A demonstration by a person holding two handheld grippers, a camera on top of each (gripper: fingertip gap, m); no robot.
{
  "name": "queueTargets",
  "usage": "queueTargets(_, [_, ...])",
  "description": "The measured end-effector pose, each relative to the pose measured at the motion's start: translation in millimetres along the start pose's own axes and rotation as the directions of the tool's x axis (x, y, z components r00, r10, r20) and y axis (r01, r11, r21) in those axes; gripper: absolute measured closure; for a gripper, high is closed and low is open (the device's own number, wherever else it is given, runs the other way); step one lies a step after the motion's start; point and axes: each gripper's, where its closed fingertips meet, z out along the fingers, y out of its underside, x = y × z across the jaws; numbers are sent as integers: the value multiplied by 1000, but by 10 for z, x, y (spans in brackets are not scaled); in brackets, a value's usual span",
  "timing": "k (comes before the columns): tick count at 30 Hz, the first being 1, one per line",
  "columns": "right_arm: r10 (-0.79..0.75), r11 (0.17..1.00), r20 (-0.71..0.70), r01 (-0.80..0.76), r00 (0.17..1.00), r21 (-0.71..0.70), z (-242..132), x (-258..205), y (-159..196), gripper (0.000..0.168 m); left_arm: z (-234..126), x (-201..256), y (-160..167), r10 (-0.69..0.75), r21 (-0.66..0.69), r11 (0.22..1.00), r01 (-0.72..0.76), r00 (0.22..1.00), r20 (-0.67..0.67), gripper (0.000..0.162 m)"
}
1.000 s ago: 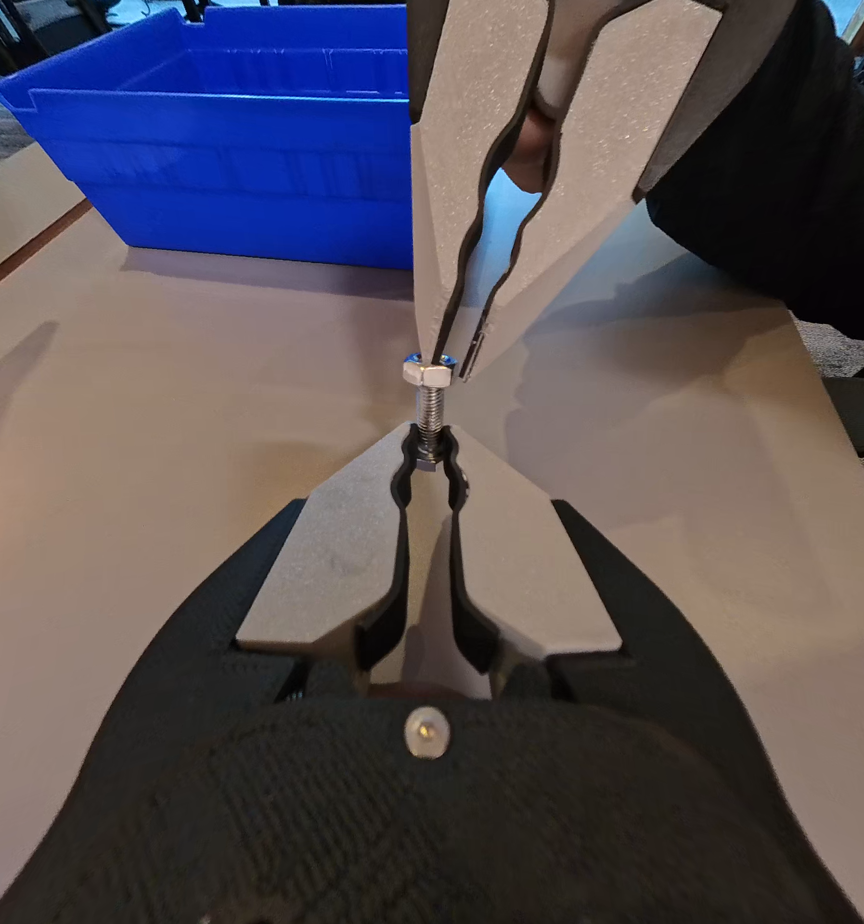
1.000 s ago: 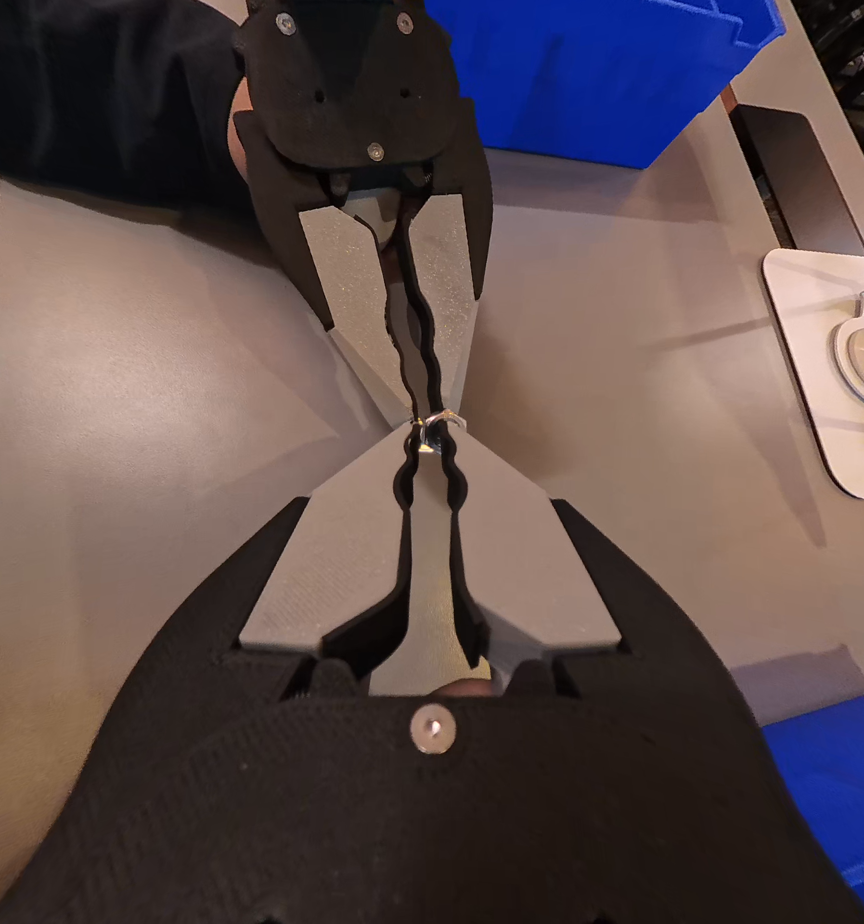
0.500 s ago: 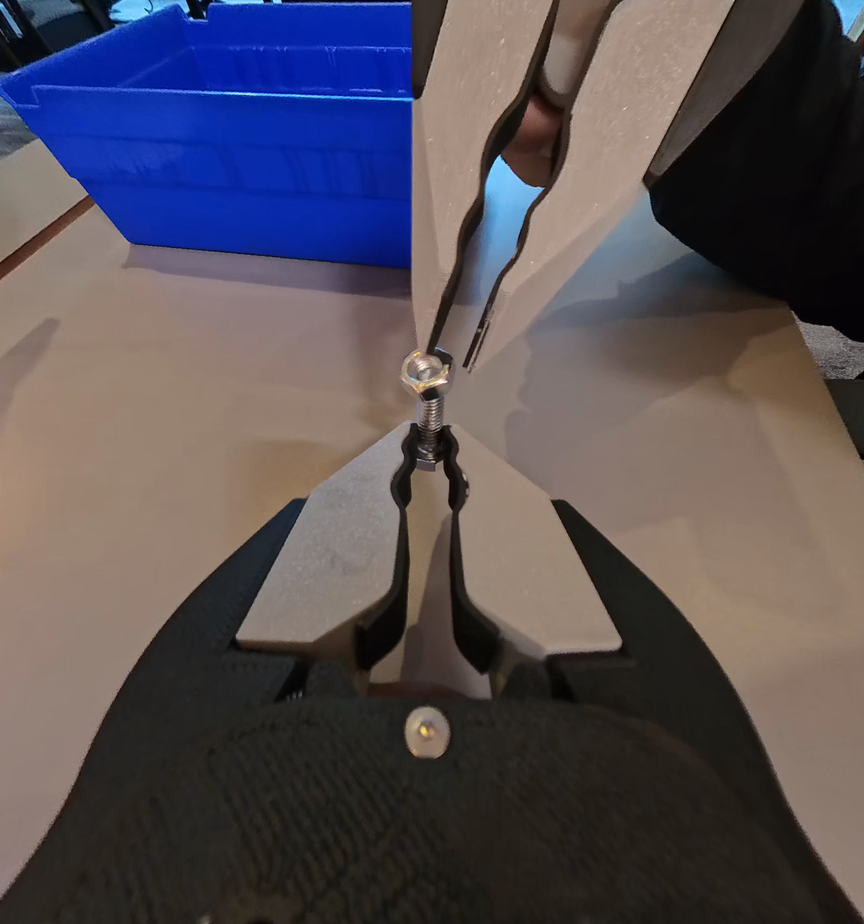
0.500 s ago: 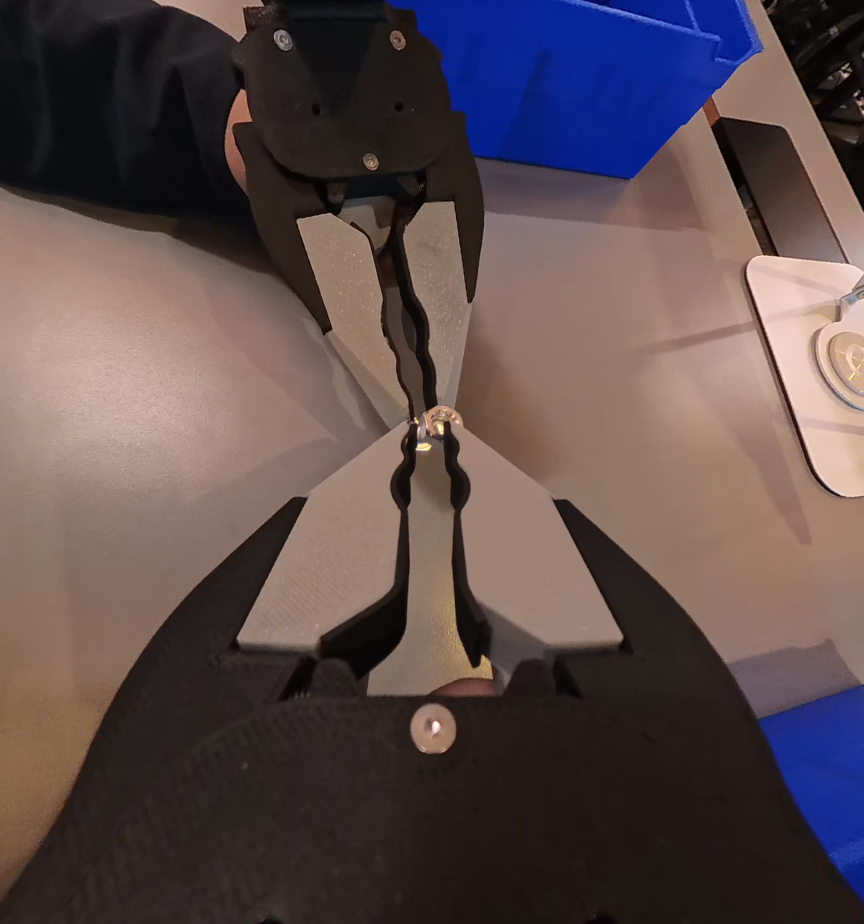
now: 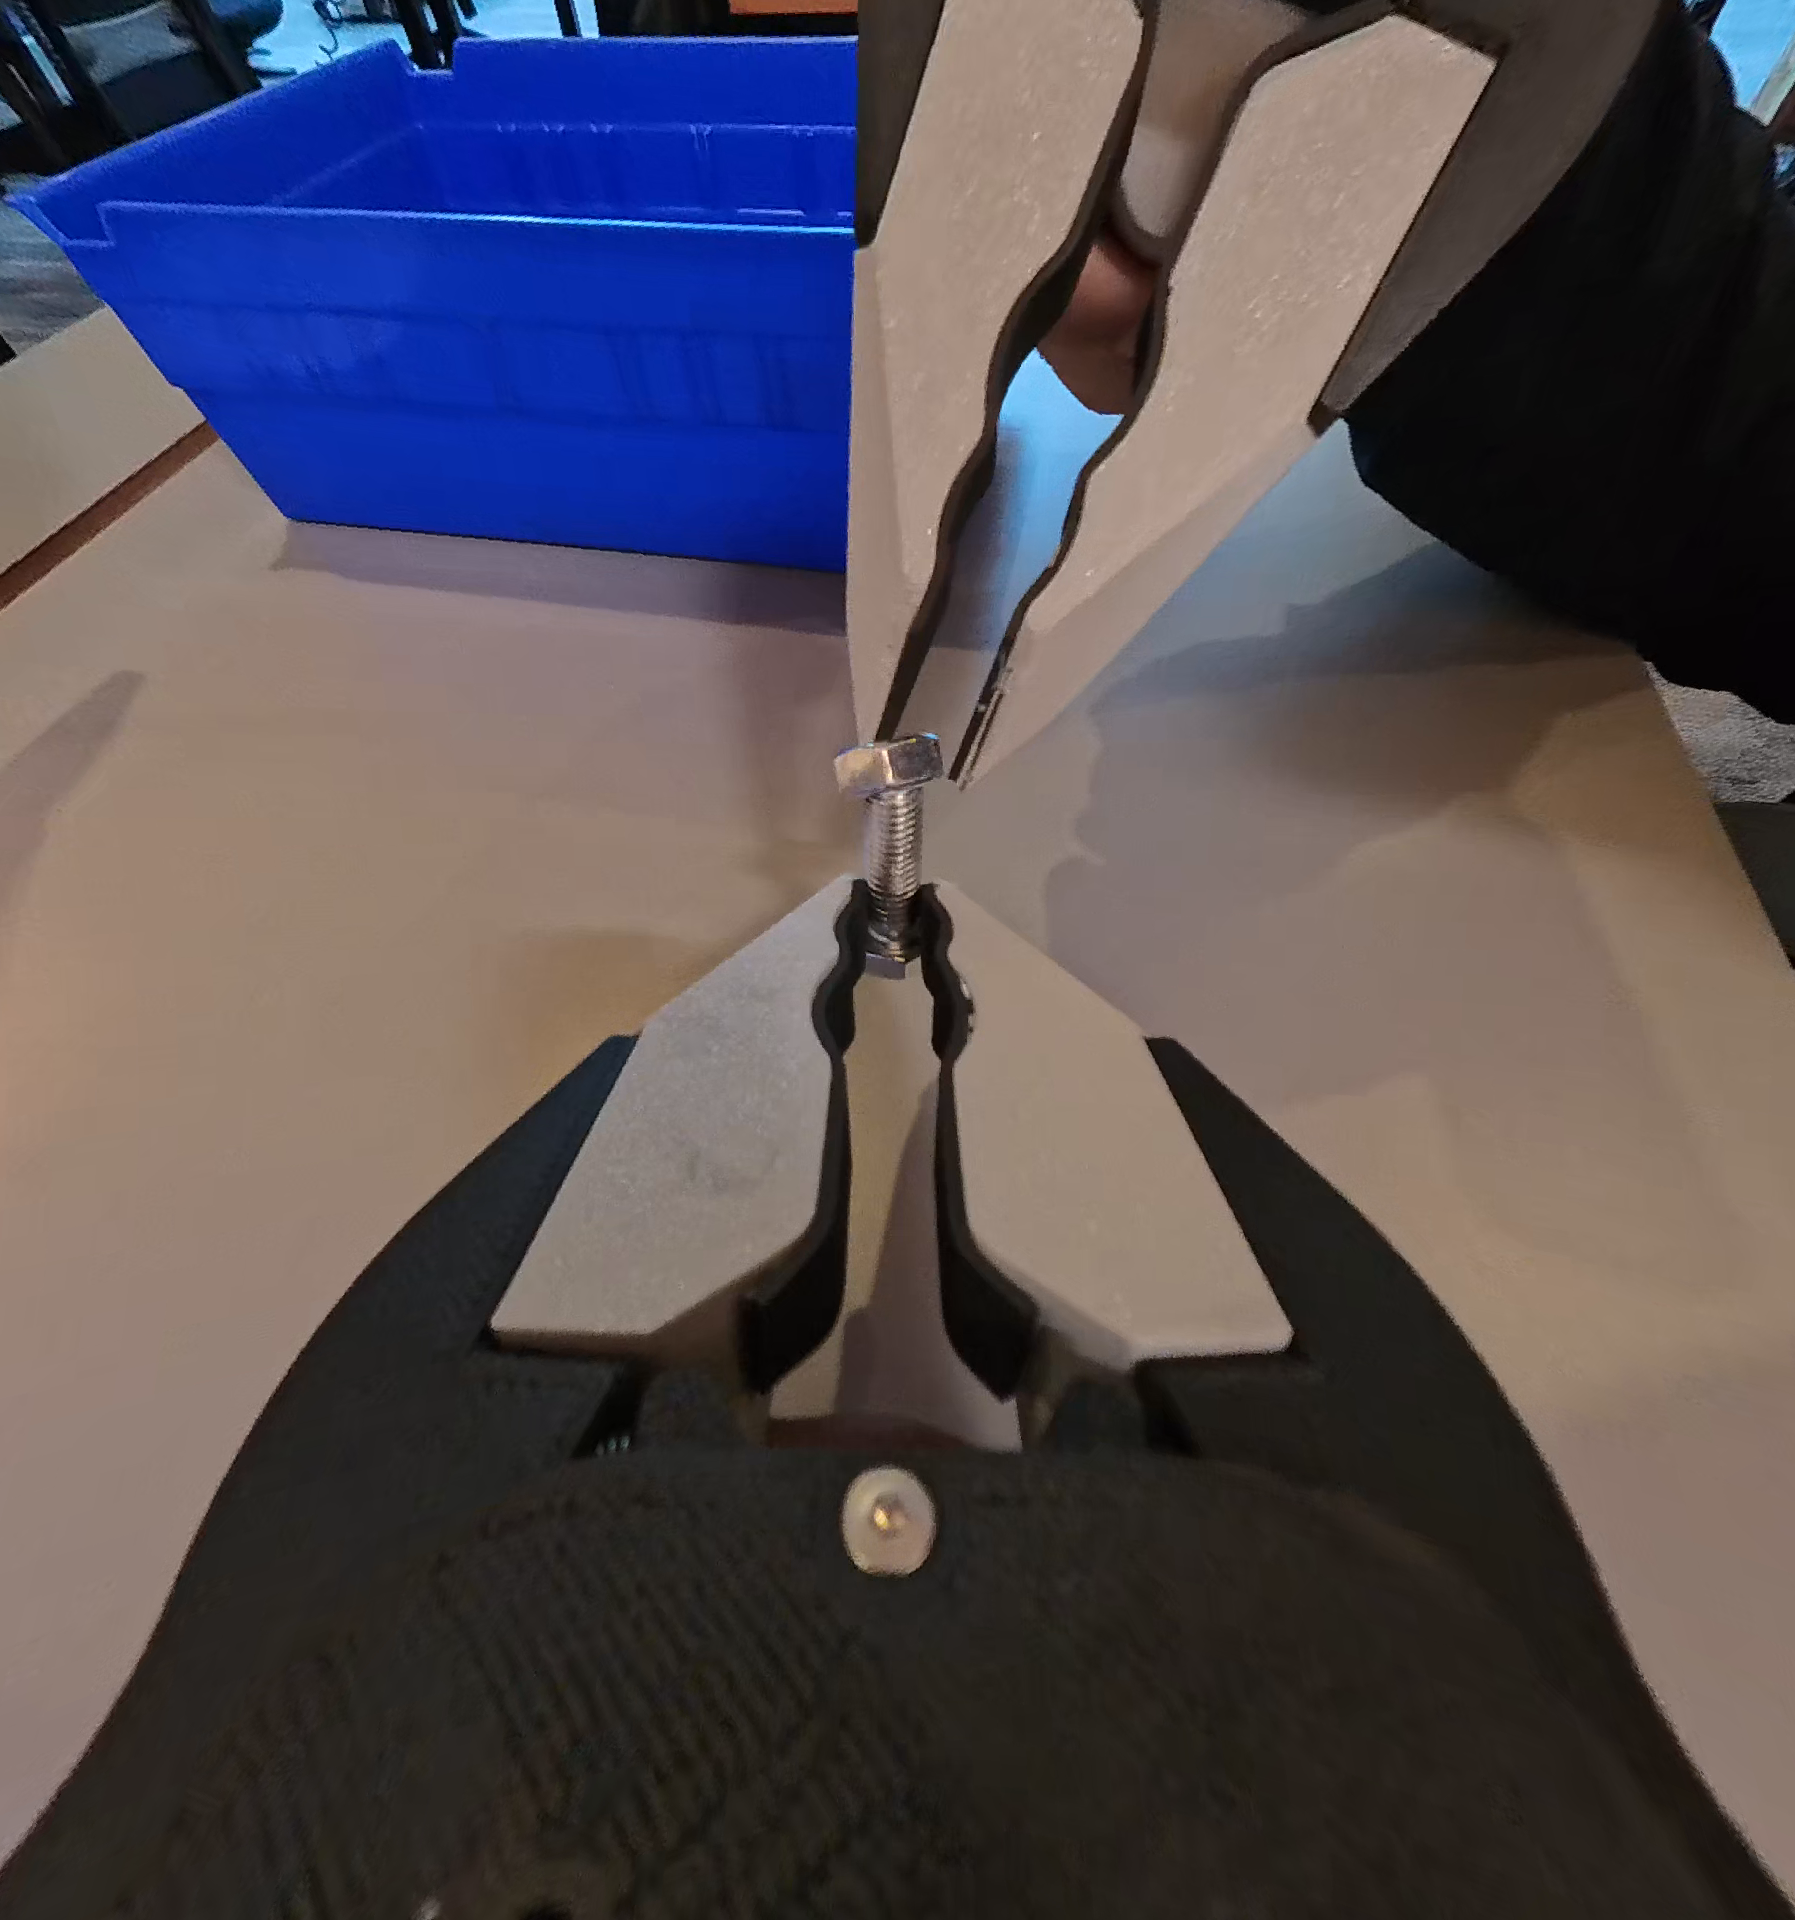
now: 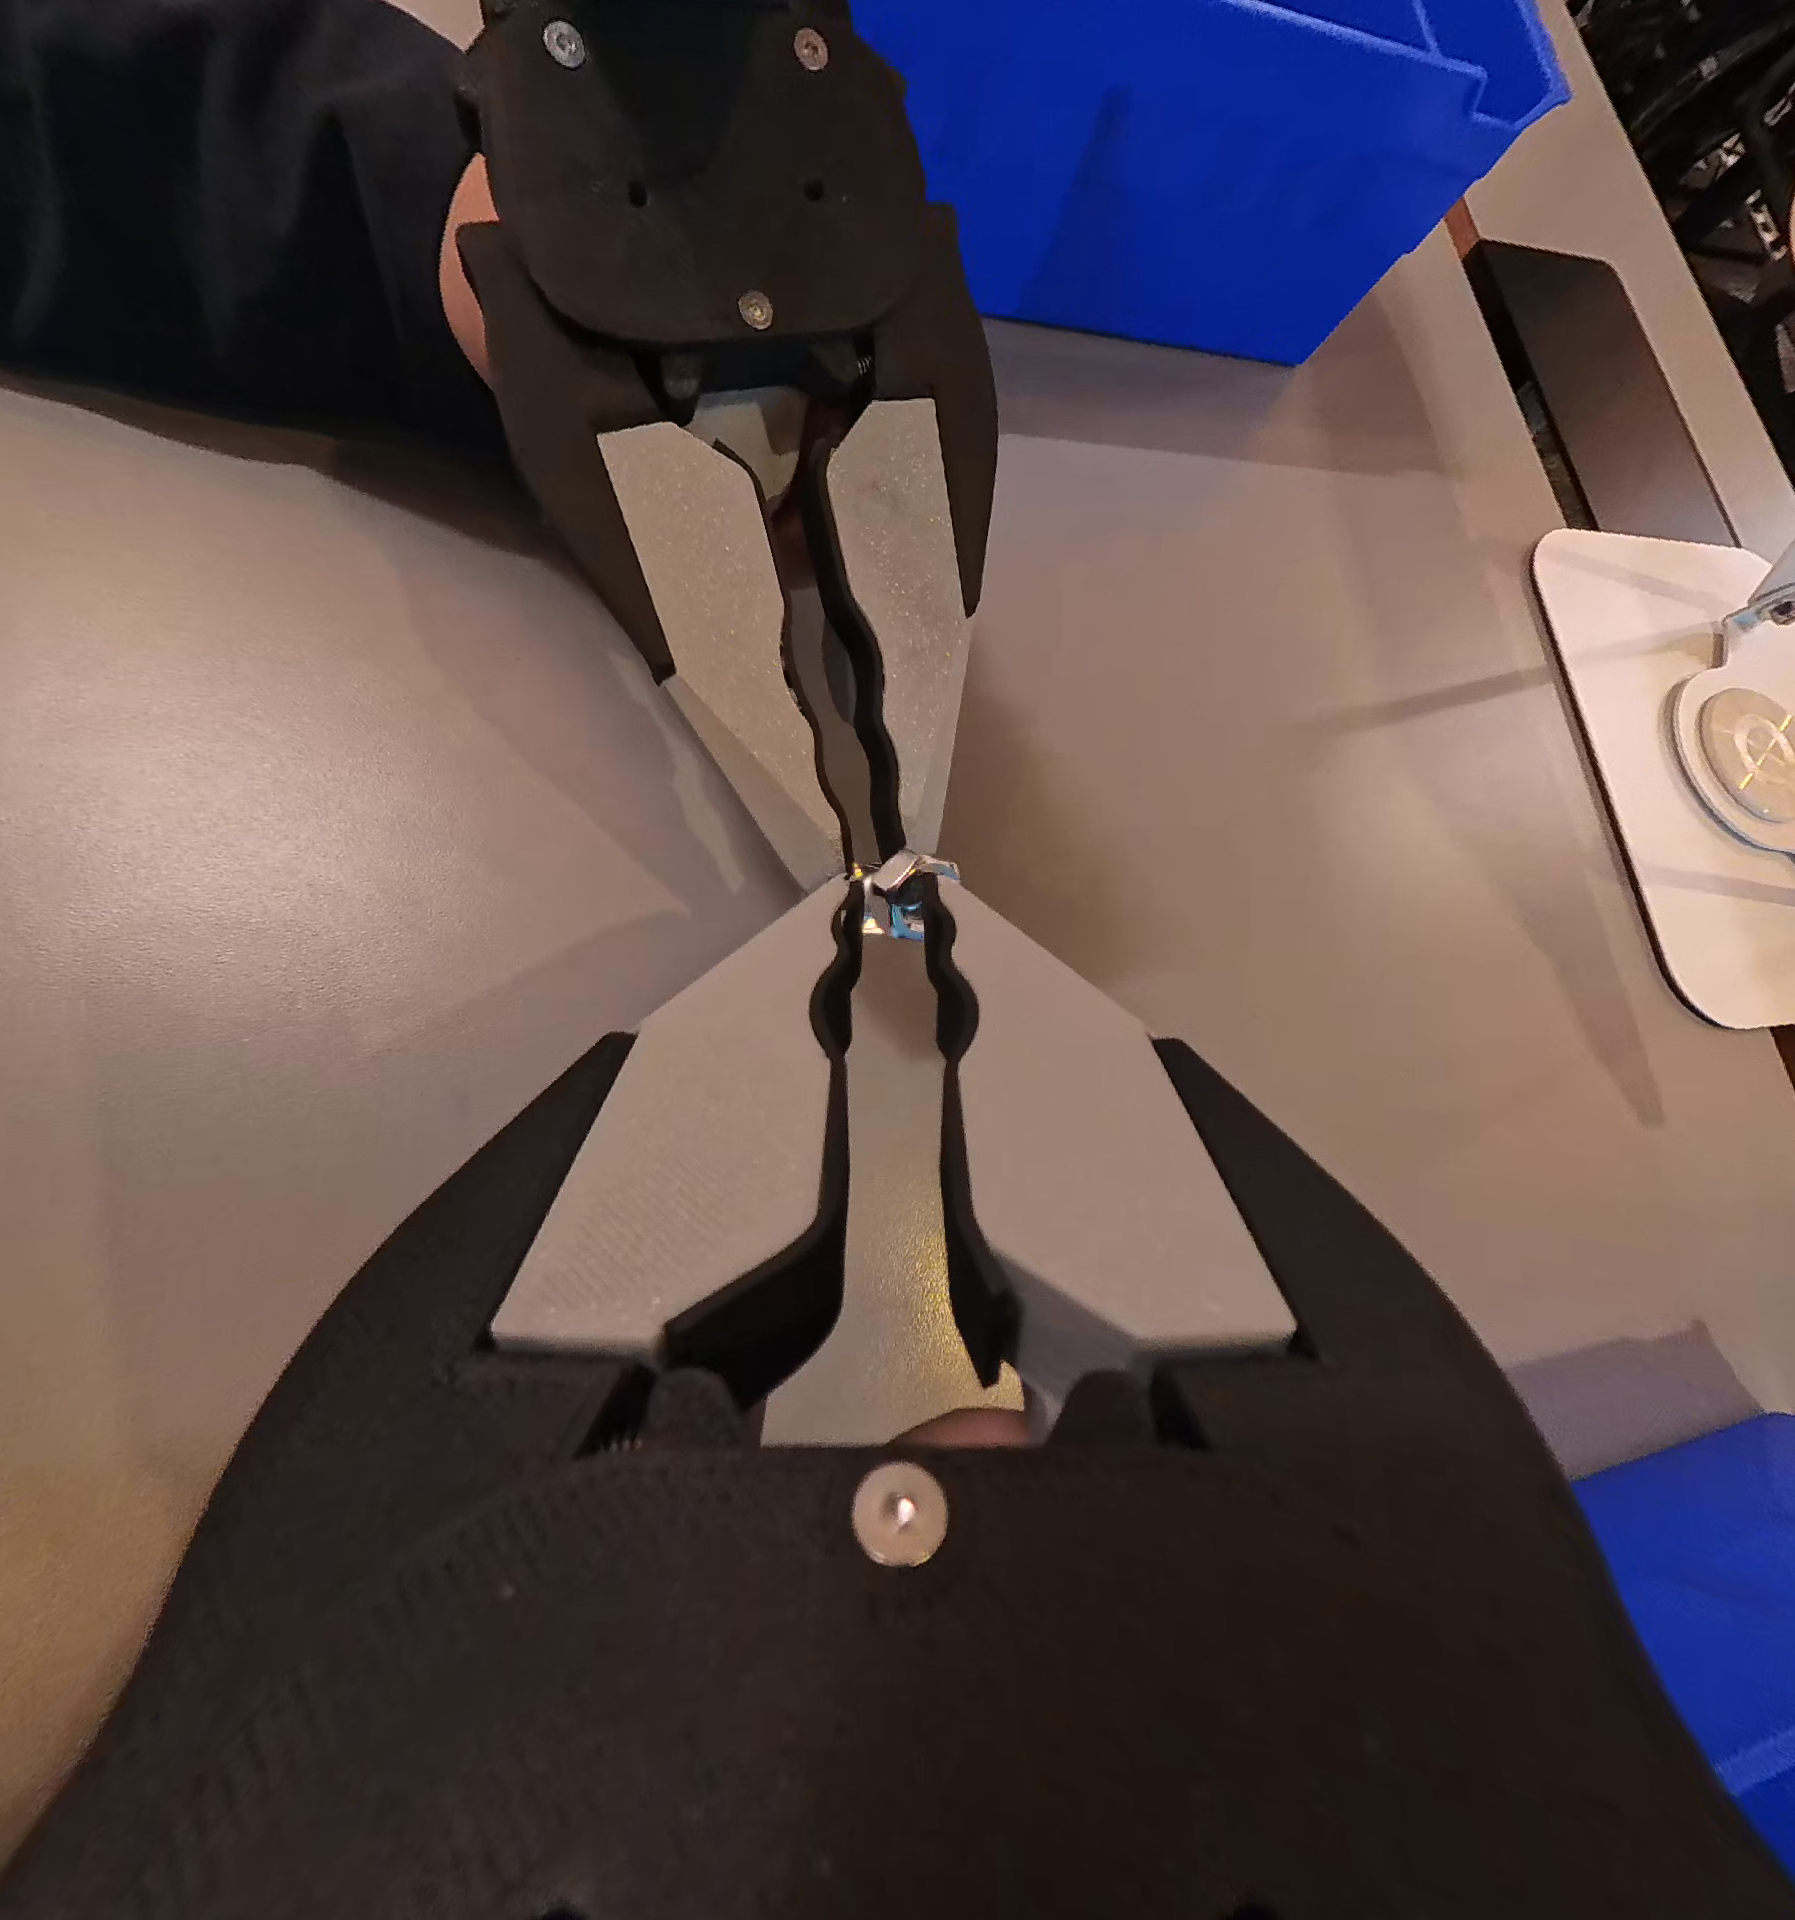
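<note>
My left gripper [image 5: 891, 914] is shut on the lower end of a silver bolt [image 5: 888, 842], which stands upright from its fingertips. A silver hex nut [image 5: 890, 767] sits level on the bolt's top. My right gripper [image 5: 924, 753] comes down from above with its tips closed on that nut. In the right wrist view, the right gripper [image 6: 893, 904] pinches the nut [image 6: 901, 914] tip to tip with the left gripper [image 6: 872, 847]. The bolt is hidden there. Both are held above the grey table [image 5: 353, 831].
A large blue bin [image 5: 477, 343] stands at the table's far side and also shows in the right wrist view [image 6: 1184, 156]. A second blue bin [image 6: 1724, 1621] is at lower right. A white stand base [image 6: 1703, 779] sits at the right edge. A dark sleeve [image 5: 1599, 416] is behind the right gripper.
The nut was tilted with its hole showing half a second ago. It now sits level on the bolt's end. The right gripper has shifted slightly. The left gripper has kept its hold.
</note>
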Motion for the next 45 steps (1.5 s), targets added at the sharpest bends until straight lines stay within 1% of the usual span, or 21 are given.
queueTargets(6, [-18,1000,-6,18,1000,23,-32,-17,-55,161,5,-9,9,-4,-6,1000,4,1000,5,155])
queueTargets(18, [-29,999,-2,29,1000,20,-10,-41,-55,161,9,-17,17,-9,-10,1000,9,1000,8,155])
queueTargets(29, [-28,999,-13,29,1000,37,-48,-11,-73,159,4,-17,11,-9,-5,1000,9,1000,6,155])
queueTargets(31, [-20,997,-27,22,999,72,-96,24,-125,156,-4,-19,-4,-13,6,1000,13,1000,4,155])
queueTargets(33, [8,990,-19,-5,1000,140,-164,45,-219,153,-21,-32,-41,-29,33,999,28,1000,3,155])
queueTargets(36, [67,970,31,-73,997,232,-250,54,-332,142,-67,-75,-107,-67,81,994,67,998,0,155])
queueTargets(39, [119,952,72,-134,990,274,-255,79,-366,134,-133,-110,-188,-102,135,986,102,995,-10,155])
queueTargets(41, [154,938,87,-173,984,299,-234,110,-390,125,-190,-95,-277,-113,188,975,118,993,-36,155])
queueTargets(43, [173,923,117,-202,978,326,-220,103,-427,125,-250,-81,-368,-113,240,963,122,992,-53,155])
queueTargets(45, [179,909,147,-221,973,354,-224,83,-472,125,-283,-79,-402,-119,256,958,132,991,-64,155])
